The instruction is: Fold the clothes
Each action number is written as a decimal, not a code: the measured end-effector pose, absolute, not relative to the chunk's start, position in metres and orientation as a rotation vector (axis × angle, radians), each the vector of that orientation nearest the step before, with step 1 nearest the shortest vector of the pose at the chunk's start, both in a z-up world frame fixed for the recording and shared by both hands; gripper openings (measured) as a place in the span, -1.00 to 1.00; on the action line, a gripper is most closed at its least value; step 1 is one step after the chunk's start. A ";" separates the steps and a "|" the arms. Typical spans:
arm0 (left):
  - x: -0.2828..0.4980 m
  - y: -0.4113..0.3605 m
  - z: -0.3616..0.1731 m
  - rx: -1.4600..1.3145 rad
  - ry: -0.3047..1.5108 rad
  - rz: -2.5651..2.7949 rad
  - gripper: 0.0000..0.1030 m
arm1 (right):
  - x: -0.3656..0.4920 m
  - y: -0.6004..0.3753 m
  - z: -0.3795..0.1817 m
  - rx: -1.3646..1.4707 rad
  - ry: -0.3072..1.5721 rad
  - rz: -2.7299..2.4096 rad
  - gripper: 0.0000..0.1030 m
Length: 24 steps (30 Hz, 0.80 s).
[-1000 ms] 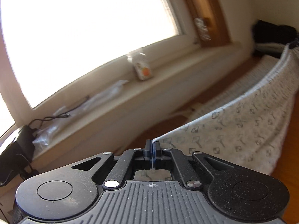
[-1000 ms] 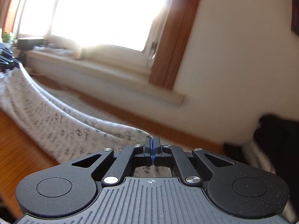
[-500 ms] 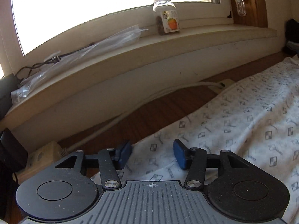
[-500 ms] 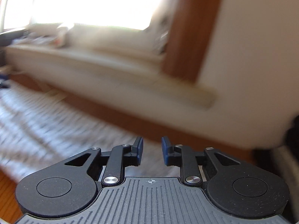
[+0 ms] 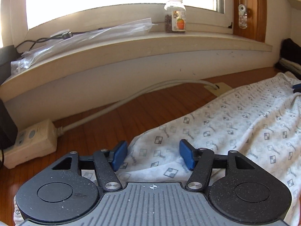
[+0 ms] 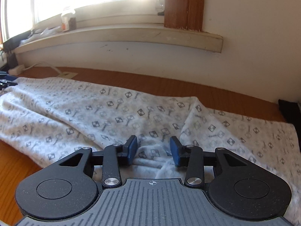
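Note:
A white garment with a dark checked-square print [image 5: 235, 124] [image 6: 116, 116] lies spread and rumpled along the wooden table. My left gripper [image 5: 153, 155] is open low over its left end, blue pads on either side of the cloth edge, holding nothing. My right gripper [image 6: 153, 151] is open over a wrinkled fold near the garment's right part, also holding nothing. The right gripper's blue tip [image 5: 297, 89] shows at the far right of the left wrist view, and the left gripper [image 6: 5, 82] shows at the far left of the right wrist view.
A power strip [image 5: 32, 141] with a grey cable [image 5: 131, 99] lies at the table's back left. The window sill [image 5: 131, 45] carries a jar [image 5: 175, 15], plastic bags [image 5: 84, 35] and a cord. Dark folded clothes [image 5: 290, 54] [image 6: 289, 111] sit at the far right by the wall.
Both grippers were shut on the garment's edge and held it up a second ago. They have since opened, the cloth has dropped flat on the table, and both grippers sit lower.

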<state>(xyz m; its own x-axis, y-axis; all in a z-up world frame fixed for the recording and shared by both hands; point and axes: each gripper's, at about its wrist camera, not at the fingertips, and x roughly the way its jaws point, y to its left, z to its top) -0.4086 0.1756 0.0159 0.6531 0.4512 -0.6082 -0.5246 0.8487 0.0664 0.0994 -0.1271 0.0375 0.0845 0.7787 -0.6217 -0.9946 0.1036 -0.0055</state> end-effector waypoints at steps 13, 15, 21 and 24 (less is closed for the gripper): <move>-0.419 0.148 0.032 -0.057 0.552 0.565 0.43 | 0.071 -0.197 0.048 -0.424 0.450 1.390 -0.08; -0.402 0.137 0.041 -0.057 0.522 0.537 0.47 | 0.077 -0.215 0.051 -0.385 0.456 1.384 -0.08; -0.312 0.102 0.058 -0.050 0.479 0.388 0.52 | 0.094 -0.257 0.053 -0.341 0.488 1.300 -0.08; -0.271 0.087 0.055 -0.036 0.462 0.299 0.53 | 0.095 -0.270 0.049 -0.321 0.504 1.281 -0.07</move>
